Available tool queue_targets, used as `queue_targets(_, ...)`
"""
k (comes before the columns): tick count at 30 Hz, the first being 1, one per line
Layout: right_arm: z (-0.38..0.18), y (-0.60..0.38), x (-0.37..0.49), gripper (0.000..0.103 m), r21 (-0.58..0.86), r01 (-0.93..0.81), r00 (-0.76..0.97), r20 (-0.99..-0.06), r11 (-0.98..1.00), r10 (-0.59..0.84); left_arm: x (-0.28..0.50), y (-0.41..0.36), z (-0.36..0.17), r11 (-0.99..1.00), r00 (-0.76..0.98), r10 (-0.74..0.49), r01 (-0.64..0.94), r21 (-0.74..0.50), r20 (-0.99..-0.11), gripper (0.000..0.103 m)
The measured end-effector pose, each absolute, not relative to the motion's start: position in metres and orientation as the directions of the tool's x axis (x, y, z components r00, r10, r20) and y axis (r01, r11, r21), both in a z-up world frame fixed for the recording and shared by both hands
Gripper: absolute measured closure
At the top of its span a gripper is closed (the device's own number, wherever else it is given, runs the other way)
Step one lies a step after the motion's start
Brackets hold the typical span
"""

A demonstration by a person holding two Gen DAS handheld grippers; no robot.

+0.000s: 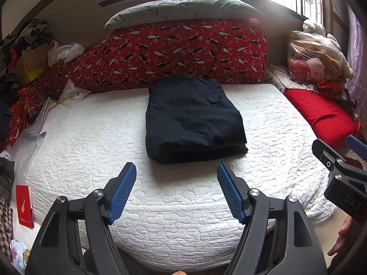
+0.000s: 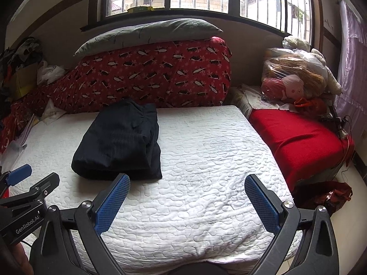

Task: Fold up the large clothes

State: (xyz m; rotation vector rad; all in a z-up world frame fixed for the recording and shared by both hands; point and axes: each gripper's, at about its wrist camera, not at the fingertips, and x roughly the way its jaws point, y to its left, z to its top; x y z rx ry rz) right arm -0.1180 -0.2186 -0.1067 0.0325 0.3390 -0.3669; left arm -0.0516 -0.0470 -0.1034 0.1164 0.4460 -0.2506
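A dark navy garment (image 1: 193, 119) lies folded into a thick rectangle on the white quilted mattress (image 1: 91, 142). It also shows in the right wrist view (image 2: 119, 144), left of centre on the mattress (image 2: 218, 160). My left gripper (image 1: 176, 171) is open and empty, held above the mattress's near edge just short of the garment. My right gripper (image 2: 187, 180) is open and empty, to the right of the garment. Each gripper shows at the edge of the other's view: the right one (image 1: 339, 160), the left one (image 2: 27, 183).
A red patterned duvet (image 1: 174, 52) with a grey pillow (image 1: 183, 9) on top lies behind the mattress. A red cushion (image 2: 298, 142) and bagged soft toys (image 2: 296, 75) are on the right. Papers, bags and boxes (image 1: 32, 61) crowd the left side.
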Motion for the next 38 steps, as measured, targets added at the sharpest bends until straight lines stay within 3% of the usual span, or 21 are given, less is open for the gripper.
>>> queue_targets(38,-0.1135,-0.2175,-0.1125,0.002,-0.019,0.353,0.871,-0.358,0.936,-0.336,-0.0494,-0.0534,-0.1075,0.951,0.84,-0.24,0.305,0.056,-0.487,0.03)
